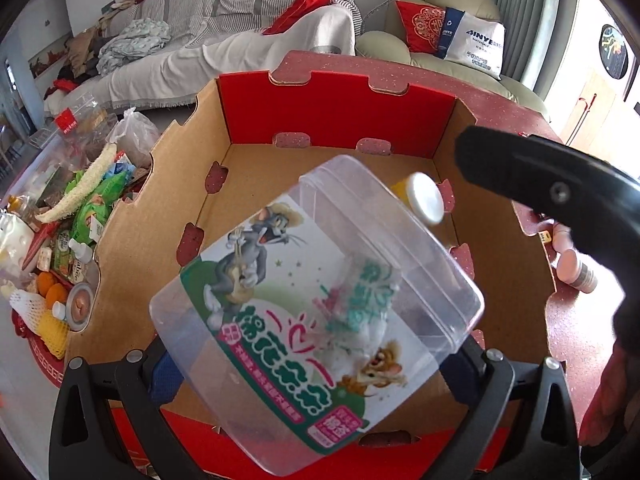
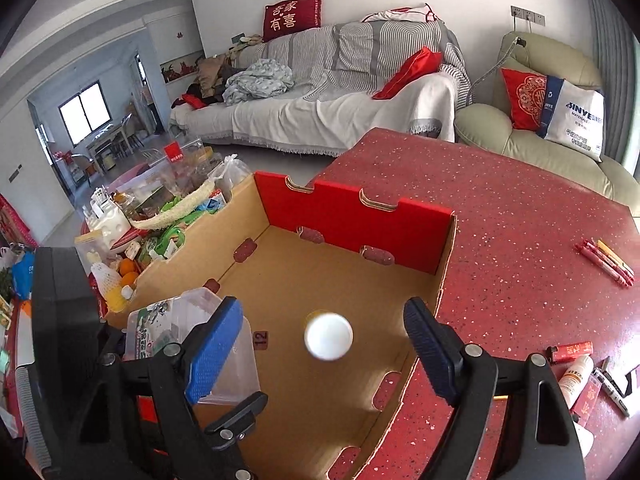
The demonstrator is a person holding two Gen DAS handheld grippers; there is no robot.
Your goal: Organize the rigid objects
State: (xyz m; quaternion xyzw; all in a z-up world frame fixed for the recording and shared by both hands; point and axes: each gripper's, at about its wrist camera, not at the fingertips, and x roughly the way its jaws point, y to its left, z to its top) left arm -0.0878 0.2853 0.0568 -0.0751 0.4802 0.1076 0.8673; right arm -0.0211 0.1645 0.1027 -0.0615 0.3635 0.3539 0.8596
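Observation:
My left gripper [image 1: 312, 364] is shut on a clear plastic tub [image 1: 320, 304] with a cartoon cat-and-mouse label, held tilted over the open cardboard box [image 1: 132, 248]. The tub also shows in the right wrist view [image 2: 168, 328], behind my left blue finger. A small yellow bottle with a white cap [image 2: 328, 336] is in the box; it is blurred, directly below my right gripper [image 2: 324, 352], which is open and empty above it. The bottle shows in the left wrist view [image 1: 424, 198] behind the tub.
The box [image 2: 360, 216] stands on a red speckled table [image 2: 520, 216]. Pens [image 2: 606, 262], a lighter [image 2: 570, 350] and a small tube [image 2: 574, 378] lie to the right. A heap of snacks, oranges and bags [image 1: 68, 232] lies left of the box.

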